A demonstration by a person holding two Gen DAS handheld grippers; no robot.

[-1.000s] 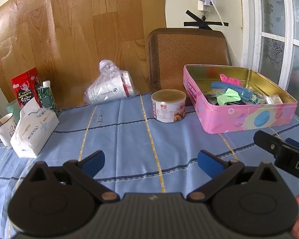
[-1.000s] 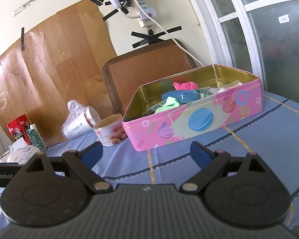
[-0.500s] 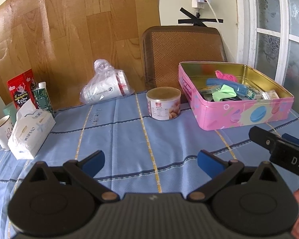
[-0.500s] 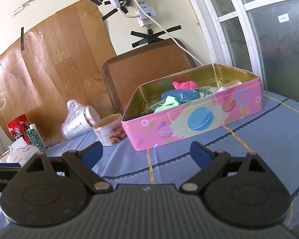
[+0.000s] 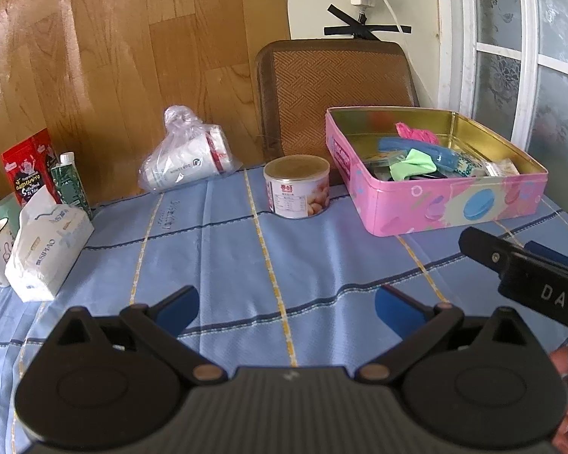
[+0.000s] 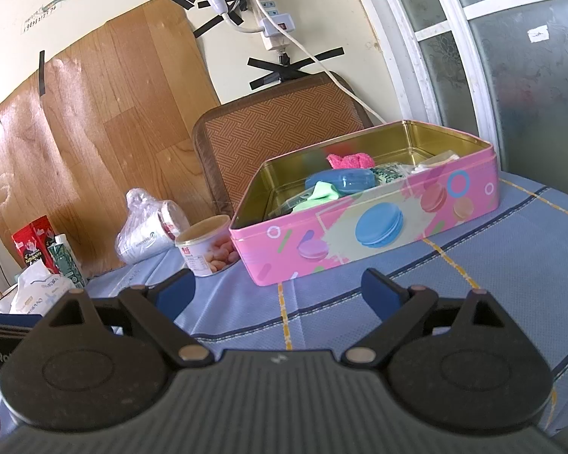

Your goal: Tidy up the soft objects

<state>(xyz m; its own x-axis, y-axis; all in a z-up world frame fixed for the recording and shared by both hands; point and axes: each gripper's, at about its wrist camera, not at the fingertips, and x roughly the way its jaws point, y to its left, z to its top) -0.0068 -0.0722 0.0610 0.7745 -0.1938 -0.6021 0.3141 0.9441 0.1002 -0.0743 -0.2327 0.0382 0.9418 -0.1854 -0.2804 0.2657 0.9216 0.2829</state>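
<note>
Over the last second my left gripper has pulled back and risen a little: the pink rectangular tin with the macaron print and the round can of peanuts with the paper label sit farther off and higher in the left view than they did. The right gripper has barely shifted; its view of the tin is nearly the same as a second ago. Both sets of jaws stand wide apart with nothing between them, over the blue cloth with yellow and dark stripes.

The soft things are inside the tin, not on the cloth: a pink fuzzy piece towards the back wall, a light green cloth scrap nearer the front, lying beside a blue oblong case and some packets I cannot identify. I see nothing soft and loose on the open cloth near either gripper.

I read this retreat as the end of a placing step, or a pause before the next pick. If more is to be sorted, the candidates lie to my left: the white soft pack of tissues and the clear plastic bag of paper cups lying on its side by the wooden board. Whether those count as the task's objects I cannot tell.
</note>
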